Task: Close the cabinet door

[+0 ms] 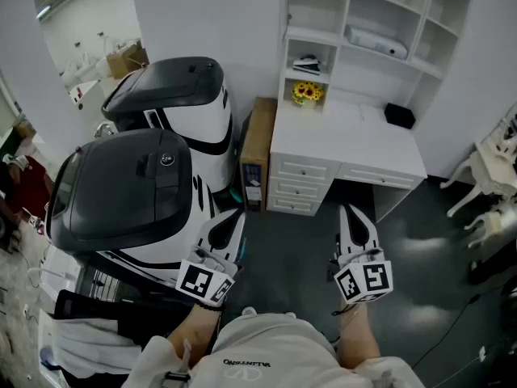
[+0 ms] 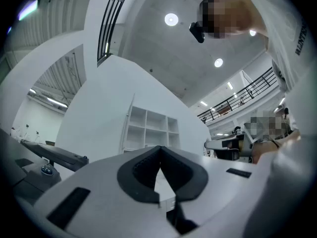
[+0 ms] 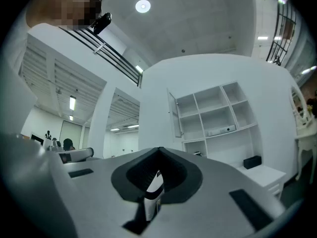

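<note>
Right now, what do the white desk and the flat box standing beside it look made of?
White desk: likely painted wood or laminate board, smooth matte white, framed drawer fronts. Flat box: apparently cardboard, dull plain brown faces with a printed label.

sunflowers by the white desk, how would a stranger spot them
Find the white desk with an open shelf unit against the far wall. In the lowest cubby at its left end sits a small bunch of yellow sunflowers, the only bright colour among the white shelving and a black box.
</note>
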